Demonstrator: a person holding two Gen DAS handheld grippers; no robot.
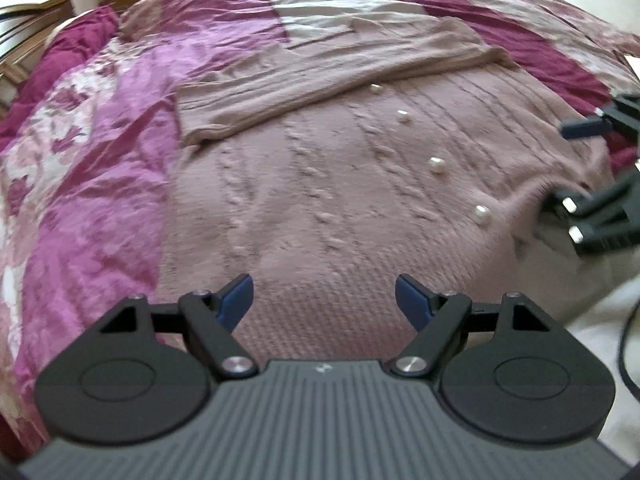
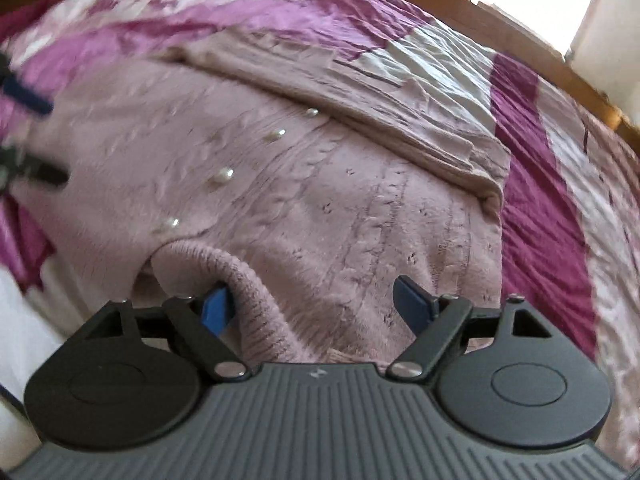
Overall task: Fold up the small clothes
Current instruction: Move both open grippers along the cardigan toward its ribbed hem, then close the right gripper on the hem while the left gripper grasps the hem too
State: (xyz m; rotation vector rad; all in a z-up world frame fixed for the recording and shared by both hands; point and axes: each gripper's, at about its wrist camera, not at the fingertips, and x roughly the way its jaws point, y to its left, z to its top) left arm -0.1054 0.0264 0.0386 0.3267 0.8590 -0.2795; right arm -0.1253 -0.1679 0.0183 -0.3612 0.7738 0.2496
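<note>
A dusty-pink cable-knit cardigan (image 1: pixel 320 184) with pearl buttons (image 1: pixel 437 165) lies flat on the bed, a sleeve (image 1: pixel 320 80) folded across its far part. My left gripper (image 1: pixel 324 300) is open and empty, just above the cardigan's near edge. My right gripper (image 2: pixel 316 300) is open, with the ribbed collar edge (image 2: pixel 248 284) lying between its fingers, against the left finger (image 2: pixel 216 304). The cardigan (image 2: pixel 340 208) fills the right wrist view. The right gripper also shows at the right edge of the left wrist view (image 1: pixel 600 168), and the left gripper at the left edge of the right wrist view (image 2: pixel 28 136).
A purple, magenta and white patterned bedspread (image 1: pixel 88 152) covers the bed. A wooden bed frame (image 2: pixel 520 44) runs along the far side. Dark furniture (image 1: pixel 32 40) stands at far left. A black cable (image 1: pixel 626 344) hangs at lower right over a white surface.
</note>
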